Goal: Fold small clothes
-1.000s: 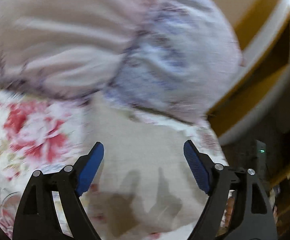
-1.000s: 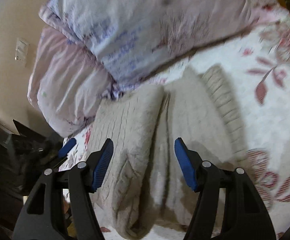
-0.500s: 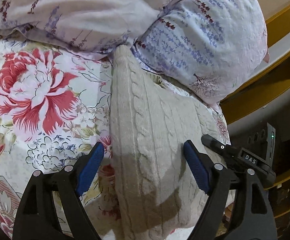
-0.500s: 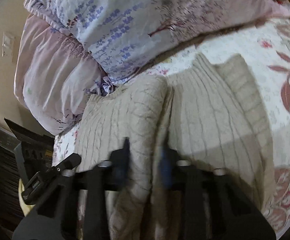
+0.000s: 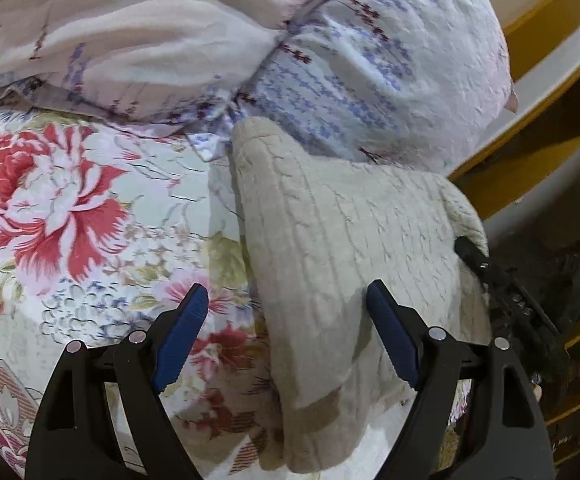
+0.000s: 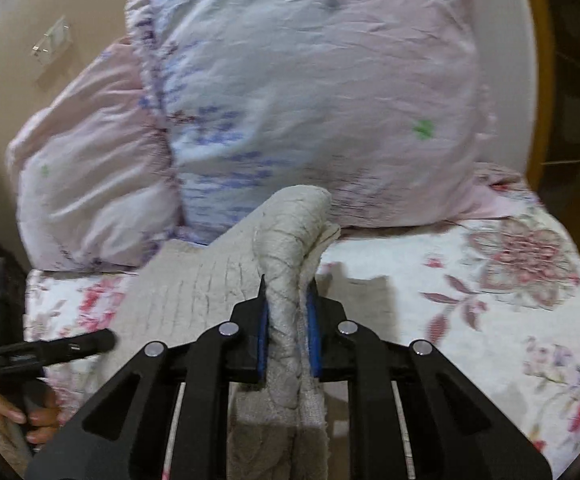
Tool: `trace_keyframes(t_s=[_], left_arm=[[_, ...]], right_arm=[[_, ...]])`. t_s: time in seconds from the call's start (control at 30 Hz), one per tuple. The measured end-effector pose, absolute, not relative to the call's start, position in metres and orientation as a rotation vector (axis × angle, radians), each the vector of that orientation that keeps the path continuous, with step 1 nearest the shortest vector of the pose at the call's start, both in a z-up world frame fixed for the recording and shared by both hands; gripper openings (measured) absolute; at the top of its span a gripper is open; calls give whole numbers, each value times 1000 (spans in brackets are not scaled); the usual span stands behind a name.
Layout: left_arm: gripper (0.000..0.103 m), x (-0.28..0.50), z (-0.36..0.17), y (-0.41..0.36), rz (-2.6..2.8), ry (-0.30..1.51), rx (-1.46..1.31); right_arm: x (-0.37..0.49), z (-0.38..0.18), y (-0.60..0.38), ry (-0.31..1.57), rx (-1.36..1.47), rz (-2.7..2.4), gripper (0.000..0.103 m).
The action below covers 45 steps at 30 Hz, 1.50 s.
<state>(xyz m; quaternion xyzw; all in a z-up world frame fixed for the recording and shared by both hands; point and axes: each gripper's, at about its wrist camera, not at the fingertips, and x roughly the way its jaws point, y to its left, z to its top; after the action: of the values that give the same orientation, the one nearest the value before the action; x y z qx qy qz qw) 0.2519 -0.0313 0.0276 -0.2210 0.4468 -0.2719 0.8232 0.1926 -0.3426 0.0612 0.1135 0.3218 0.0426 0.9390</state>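
A beige cable-knit sweater [image 5: 342, 240] lies on the floral bedspread [image 5: 69, 216], its far end against the pillows. My left gripper [image 5: 287, 328] is open, its blue pads either side of the sweater's near left part, just above it. My right gripper [image 6: 288, 332] is shut on a bunched fold of the sweater [image 6: 290, 248] and lifts it off the bed; the fold stands up between the jaws. The right gripper's tip [image 5: 478, 260] shows at the sweater's right edge in the left wrist view. The left gripper [image 6: 49, 350] shows low at the left in the right wrist view.
Two pastel pillows [image 6: 290, 92] are stacked at the head of the bed, right behind the sweater. A beige wall with a switch plate [image 6: 51, 42] is at the left. A wooden bed frame [image 5: 538, 92] and dark furniture lie to the side. Floral bedspread [image 6: 490, 300] extends right.
My right gripper has shut on a fold of the sweater and raised it. My left gripper stayed open and shifted slightly over the sweater's left part.
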Motion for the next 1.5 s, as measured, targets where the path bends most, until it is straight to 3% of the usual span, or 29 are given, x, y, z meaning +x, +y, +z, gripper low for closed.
trace_keyframes(t_s=[0.33, 0.5, 0.73, 0.8, 0.93, 1.03, 1.1, 1.13, 1.17, 1.23, 1.4, 1.5], left_arm=[[78, 246, 25, -60, -665, 963, -432], [78, 238, 18, -69, -679, 965, -437], [78, 225, 18, -68, -682, 966, -467], [78, 221, 20, -68, -685, 969, -469], [78, 212, 22, -68, -679, 964, -472], [70, 208, 18, -70, -678, 977, -474], [61, 205, 15, -73, -681, 994, -477], [60, 204, 13, -74, -682, 1000, -476], [58, 203, 12, -75, -673, 1000, -474], [53, 203, 11, -74, -663, 997, -470], [29, 197, 8, -70, -674, 1001, -471], [23, 190, 4, -71, -669, 1000, -464]], right_arm=[[182, 37, -382, 680, 285, 9, 15], [206, 0, -399, 824, 354, -22, 18], [183, 8, -421, 810, 498, 13, 51], [167, 11, -428, 794, 563, 55, 53], [139, 9, -432, 800, 613, 109, 53], [126, 2, -428, 820, 609, 125, 52], [122, -5, -422, 838, 594, 133, 43], [123, -8, -421, 842, 588, 137, 28], [123, -10, -418, 849, 580, 146, 25], [121, -8, -413, 831, 545, 139, 20], [104, 20, -410, 702, 473, 126, 16], [103, 11, -415, 749, 458, 84, 15]])
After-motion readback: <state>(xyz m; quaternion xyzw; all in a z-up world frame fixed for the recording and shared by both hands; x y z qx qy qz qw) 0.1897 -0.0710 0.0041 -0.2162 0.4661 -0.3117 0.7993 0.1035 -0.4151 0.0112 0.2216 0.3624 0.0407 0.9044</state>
